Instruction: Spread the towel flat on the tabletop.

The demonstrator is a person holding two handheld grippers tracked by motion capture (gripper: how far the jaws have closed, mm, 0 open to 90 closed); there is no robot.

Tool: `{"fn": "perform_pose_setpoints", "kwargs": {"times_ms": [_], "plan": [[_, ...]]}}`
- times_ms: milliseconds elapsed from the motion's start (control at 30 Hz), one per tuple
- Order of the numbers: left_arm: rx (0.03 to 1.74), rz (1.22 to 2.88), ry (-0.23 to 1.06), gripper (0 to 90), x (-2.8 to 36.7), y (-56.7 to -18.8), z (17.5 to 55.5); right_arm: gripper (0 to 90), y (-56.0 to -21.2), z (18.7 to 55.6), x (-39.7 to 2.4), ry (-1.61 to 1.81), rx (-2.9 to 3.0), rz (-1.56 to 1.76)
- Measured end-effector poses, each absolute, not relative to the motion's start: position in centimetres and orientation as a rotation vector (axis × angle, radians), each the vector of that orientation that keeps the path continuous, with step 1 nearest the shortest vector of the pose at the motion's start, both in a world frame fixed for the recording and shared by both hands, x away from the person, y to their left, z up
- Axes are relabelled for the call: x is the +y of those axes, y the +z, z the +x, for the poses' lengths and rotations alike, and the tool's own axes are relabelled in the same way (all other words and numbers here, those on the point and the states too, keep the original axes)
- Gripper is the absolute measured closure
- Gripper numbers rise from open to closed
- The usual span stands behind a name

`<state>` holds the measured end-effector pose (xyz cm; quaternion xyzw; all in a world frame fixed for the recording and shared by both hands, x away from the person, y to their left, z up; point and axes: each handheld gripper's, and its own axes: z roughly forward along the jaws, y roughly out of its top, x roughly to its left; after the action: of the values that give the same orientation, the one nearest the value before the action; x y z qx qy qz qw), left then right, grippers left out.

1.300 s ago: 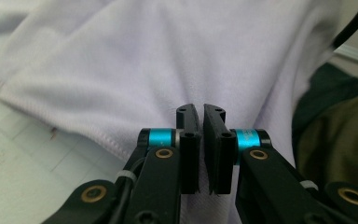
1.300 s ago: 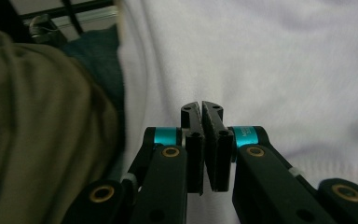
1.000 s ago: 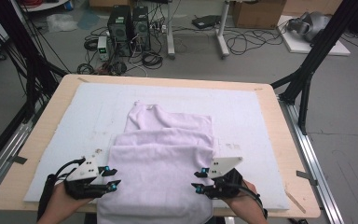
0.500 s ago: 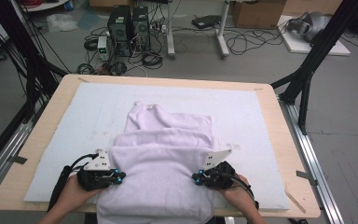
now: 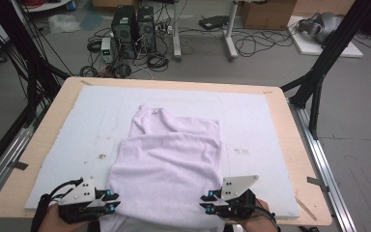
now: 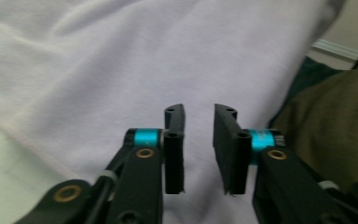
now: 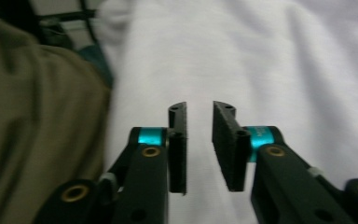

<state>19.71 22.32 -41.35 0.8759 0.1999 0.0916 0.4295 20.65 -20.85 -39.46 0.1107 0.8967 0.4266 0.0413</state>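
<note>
A pale lilac garment [image 5: 169, 159] lies folded on the white mat [image 5: 87, 121], its near end hanging over the table's front edge. My left gripper [image 5: 113, 200] sits at the garment's near left side. In the left gripper view its jaws [image 6: 199, 109] stand a little apart over the cloth [image 6: 121, 56], with nothing between them. My right gripper [image 5: 205, 202] sits at the near right side, and in the right gripper view its jaws [image 7: 199, 106] also stand apart over the cloth [image 7: 270, 60] without pinching it. Both pairs of jaws have just been opening.
The wooden table [image 5: 38, 159] carries the mat. Black frame legs [image 5: 319, 72] stand at both sides, and computers [image 5: 133, 24] and cables lie on the floor beyond. The person's olive trousers [image 7: 32, 107] are close behind the hanging cloth.
Both grippers pushed in onto the garment's side edges with jaws shut, then drew back toward the near edge. Their jaws now stand apart and the cloth lies free.
</note>
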Motion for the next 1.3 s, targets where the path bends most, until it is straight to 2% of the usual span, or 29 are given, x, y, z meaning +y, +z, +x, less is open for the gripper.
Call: {"fn": "perform_pose_setpoints", "kwargs": {"times_ms": [100, 200, 300, 367, 400, 433, 500, 533, 833, 900, 1033, 1133, 1300], "plan": [[0.534, 2.195, 0.26, 63.7, 22.1, -41.9, 21.5, 68.7, -40.1, 22.5, -21.1, 1.226, 2.739, 0.407], [0.554, 2.226, 0.272, 61.9, 21.5, -42.8, 23.3, 63.3, -41.7, 24.4, -21.1, 1.202, 2.754, 0.484], [0.571, 2.26, 0.231, 62.3, 21.0, -44.0, 24.7, 63.4, -43.4, 25.5, -20.8, 1.16, 2.787, 0.537], [0.561, 2.247, 0.216, 70.2, 21.2, -44.1, 25.0, 67.8, -44.1, 25.7, -20.6, 1.162, 2.795, 0.535], [0.552, 2.255, 0.207, 80.6, 21.2, -44.1, 24.9, 70.3, -44.2, 25.8, -20.7, 1.171, 2.789, 0.546], [0.548, 2.253, 0.216, 86.4, 21.2, -44.1, 24.7, 75.6, -44.2, 25.9, -20.8, 1.179, 2.79, 0.555], [0.538, 2.261, 0.228, 87.9, 21.2, -44.1, 24.3, 86.0, -44.2, 26.0, -21.0, 1.195, 2.8, 0.542], [0.536, 2.262, 0.225, 88.2, 21.3, -44.0, 24.0, 87.1, -44.2, 26.0, -20.9, 1.189, 2.805, 0.537], [0.505, 2.236, 0.216, 88.5, 22.7, -42.6, 19.5, 88.1, -42.2, 22.9, -20.7, 1.233, 2.802, 0.42], [0.495, 2.229, 0.213, 87.4, 22.8, -42.2, 18.7, 84.9, -41.4, 21.6, -20.7, 1.25, 2.81, 0.375], [0.514, 2.205, 0.249, 70.0, 22.9, -41.8, 19.5, 74.7, -40.1, 21.4, -20.9, 1.234, 2.77, 0.36], [0.53, 2.191, 0.279, 65.9, 22.6, -41.8, 21.3, 67.5, -40.4, 23.1, -21.1, 1.197, 2.737, 0.414], [0.558, 2.228, 0.265, 63.7, 21.6, -42.9, 24.5, 64.7, -42.6, 26.4, -21.3, 1.202, 2.757, 0.535]]}}
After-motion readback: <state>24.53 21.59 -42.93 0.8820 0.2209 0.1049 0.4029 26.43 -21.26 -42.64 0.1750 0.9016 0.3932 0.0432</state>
